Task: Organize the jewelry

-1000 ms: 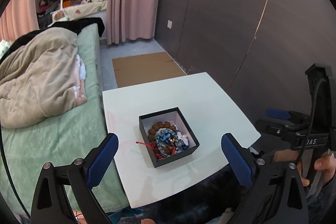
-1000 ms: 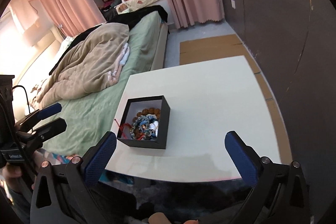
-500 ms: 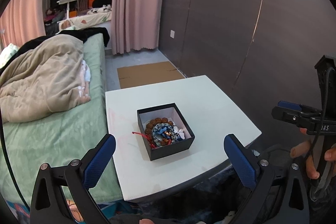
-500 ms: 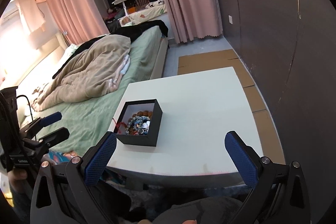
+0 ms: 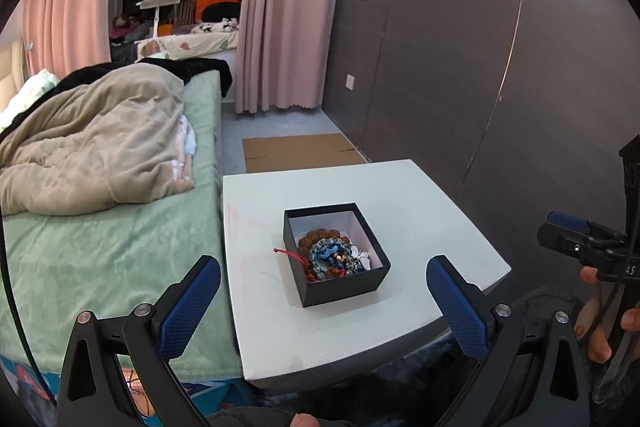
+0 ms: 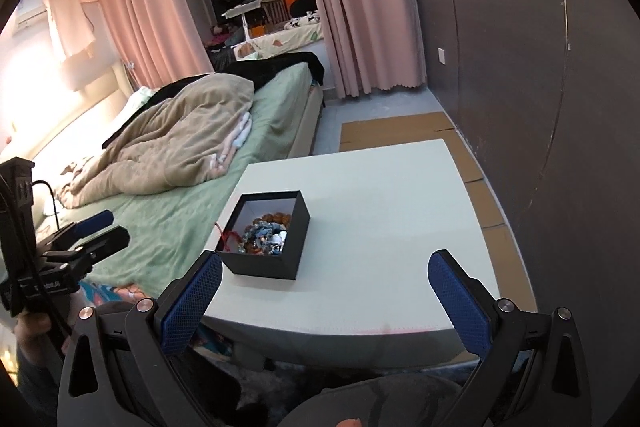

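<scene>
A black open box [image 5: 340, 283] stands on the white table [image 5: 420, 211]. It holds a heap of jewelry [image 5: 334, 259]: brown bead bracelets, blue beads and a red cord that hangs over the left rim. The box also shows in the right wrist view [image 6: 296, 231], with the jewelry [image 6: 262, 237] inside. My left gripper [image 5: 324, 307] is open and empty, held back from the table's near edge. My right gripper [image 6: 326, 303] is open and empty, also short of the table. Each gripper shows in the other's view, the right one [image 5: 580, 243] and the left one [image 6: 88, 239].
A bed with green sheet [image 5: 100, 247] and beige quilt [image 5: 92, 147] lies against the table's left side. A dark panel wall [image 5: 500, 87] runs along the right. Flat cardboard [image 5: 300, 151] lies on the floor beyond the table. Pink curtains [image 5: 280, 7] hang at the back.
Both grippers have pulled back and up from the table, so the box looks smaller and farther. Both stay open and empty. The box and jewelry have not moved.
</scene>
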Tool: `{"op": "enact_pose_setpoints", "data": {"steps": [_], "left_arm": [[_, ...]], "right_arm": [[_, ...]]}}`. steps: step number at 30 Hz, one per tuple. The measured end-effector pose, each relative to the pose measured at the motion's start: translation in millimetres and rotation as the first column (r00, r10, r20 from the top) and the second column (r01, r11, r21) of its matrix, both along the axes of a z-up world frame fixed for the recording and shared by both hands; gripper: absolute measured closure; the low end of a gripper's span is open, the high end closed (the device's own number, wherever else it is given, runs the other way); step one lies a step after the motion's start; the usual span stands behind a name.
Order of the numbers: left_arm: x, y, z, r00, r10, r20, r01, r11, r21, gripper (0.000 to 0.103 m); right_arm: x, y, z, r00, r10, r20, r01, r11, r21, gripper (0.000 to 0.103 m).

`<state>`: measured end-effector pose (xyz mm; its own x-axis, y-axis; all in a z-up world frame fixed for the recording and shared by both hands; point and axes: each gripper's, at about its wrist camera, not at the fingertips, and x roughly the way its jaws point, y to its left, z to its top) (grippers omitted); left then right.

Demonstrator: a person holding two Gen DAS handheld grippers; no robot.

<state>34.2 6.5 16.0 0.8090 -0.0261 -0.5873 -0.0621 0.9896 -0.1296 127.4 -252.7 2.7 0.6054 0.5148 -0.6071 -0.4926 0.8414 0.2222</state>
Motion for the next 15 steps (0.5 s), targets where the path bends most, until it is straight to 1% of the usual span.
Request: {"op": "enact_pose_setpoints", "data": {"steps": [3,6,9,15], "left_arm": [[-2.9,-3.8,1.2,1.0,-0.009,0.014,0.009,1.0,0.016,0.0],[-2.2,-5.3,0.6,1.0,-0.006,0.01,0.006,1.0,0.03,0.0],[-1.5,-4.9,0.1,1.0,-0.013,0.007,0.013,1.0,0.027,0.0],[0.3,-6.0,-0.8,1.0,-0.013,0.002,0.013,0.999,0.04,0.0]], "right_arm": [[-3.3,6.7,-0.1,1.0,0.006,0.013,-0.005,0.999,-0.035,0.0],[-5.2,8.7,-0.5,1.0,0.01,0.021,-0.009,0.999,-0.05,0.0],[-3.7,6.8,-1.1,1.0,0.029,0.005,-0.029,0.999,-0.034,0.0],[-1.1,3.6,-2.5,1.0,0.015,-0.006,-0.015,0.999,-0.032,0.0]]}}
